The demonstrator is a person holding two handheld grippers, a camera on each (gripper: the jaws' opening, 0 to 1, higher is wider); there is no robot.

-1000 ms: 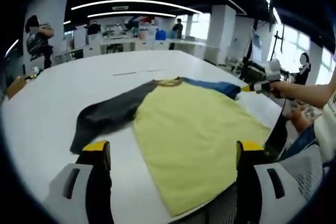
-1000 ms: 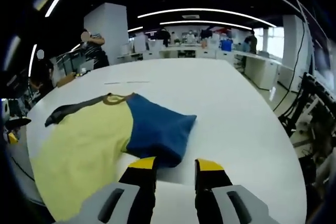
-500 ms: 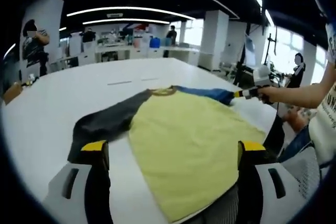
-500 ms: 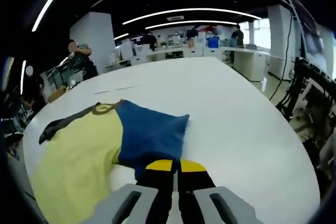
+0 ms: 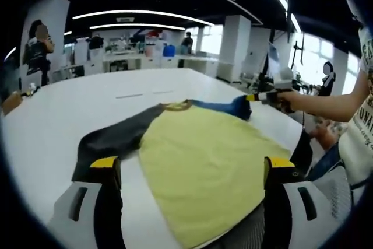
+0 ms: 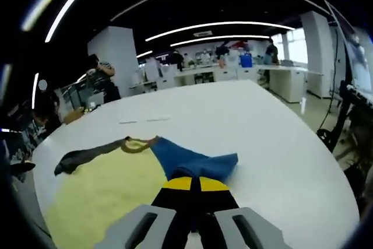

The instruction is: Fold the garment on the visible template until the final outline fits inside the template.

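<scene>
A shirt with a yellow body, a dark grey sleeve and a blue sleeve lies on the white table. My left gripper stands open over the shirt's near hem, with nothing between its fingers. My right gripper is shut on the blue sleeve, whose cuff is lifted off the table and bunched. In the left gripper view the right gripper comes in from the right, held by a hand. The yellow body and grey sleeve lie to its left.
Two thin marks lie on the table beyond the collar. Desks, equipment and several people stand at the back. A person's arm reaches in at the right. Stands and cables are past the table's right edge.
My right gripper has shut on the blue sleeve's cuff and lifted it toward the shirt's body, bunching the sleeve. The left gripper has stayed open in place.
</scene>
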